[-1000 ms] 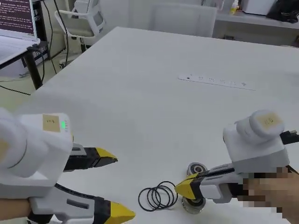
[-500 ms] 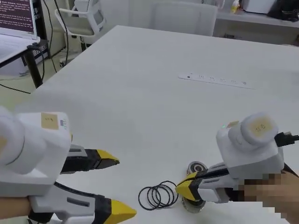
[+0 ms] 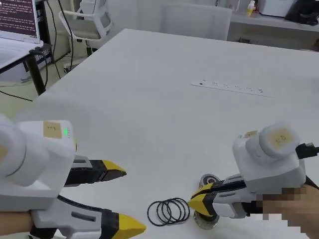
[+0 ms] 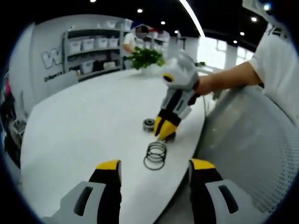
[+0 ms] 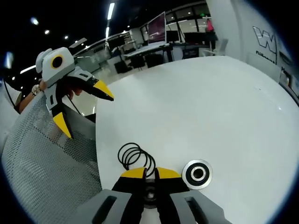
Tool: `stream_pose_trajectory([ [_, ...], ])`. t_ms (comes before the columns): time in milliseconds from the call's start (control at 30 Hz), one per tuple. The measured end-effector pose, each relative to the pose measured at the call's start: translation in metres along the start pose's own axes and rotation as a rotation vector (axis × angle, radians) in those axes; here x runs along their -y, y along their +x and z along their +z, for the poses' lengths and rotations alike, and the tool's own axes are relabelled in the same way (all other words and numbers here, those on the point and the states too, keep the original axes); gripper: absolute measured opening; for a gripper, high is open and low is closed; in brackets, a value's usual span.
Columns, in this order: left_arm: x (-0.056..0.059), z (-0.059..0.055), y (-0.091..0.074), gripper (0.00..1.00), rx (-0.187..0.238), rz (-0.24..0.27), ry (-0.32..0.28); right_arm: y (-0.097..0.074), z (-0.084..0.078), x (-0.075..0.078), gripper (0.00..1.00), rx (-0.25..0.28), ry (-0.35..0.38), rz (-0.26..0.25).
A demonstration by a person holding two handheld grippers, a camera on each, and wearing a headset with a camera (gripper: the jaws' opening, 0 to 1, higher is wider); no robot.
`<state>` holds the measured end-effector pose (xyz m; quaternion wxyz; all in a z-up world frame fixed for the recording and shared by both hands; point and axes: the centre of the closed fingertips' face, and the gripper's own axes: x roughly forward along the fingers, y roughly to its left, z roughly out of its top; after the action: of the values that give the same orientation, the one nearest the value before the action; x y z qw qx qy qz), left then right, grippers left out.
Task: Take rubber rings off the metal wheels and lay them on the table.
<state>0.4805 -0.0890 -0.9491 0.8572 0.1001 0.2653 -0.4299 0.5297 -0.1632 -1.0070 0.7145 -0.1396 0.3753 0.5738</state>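
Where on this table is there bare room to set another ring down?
Broad bare tabletop lies between the power strip and the loose wheel. Crowded: the near edge, where rings, that wheel and the right gripper bunch.

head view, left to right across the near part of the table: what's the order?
left gripper → rubber rings → right gripper
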Motion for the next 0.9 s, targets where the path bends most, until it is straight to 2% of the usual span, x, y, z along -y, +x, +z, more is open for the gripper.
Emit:
stream_pose_trajectory([
  [367, 0.0, 0.001, 0.0, 0.63, 0.001, 0.003, -0.003, -0.007, 0.012, -0.009, 0.11, 0.035, -0.031, 0.009],
  [900, 0.002, -0.001, 0.002, 0.69, -0.014, -0.01, -0.013, -0.012, 0.019, -0.032, 0.23, 0.028, -0.112, 0.048],
])
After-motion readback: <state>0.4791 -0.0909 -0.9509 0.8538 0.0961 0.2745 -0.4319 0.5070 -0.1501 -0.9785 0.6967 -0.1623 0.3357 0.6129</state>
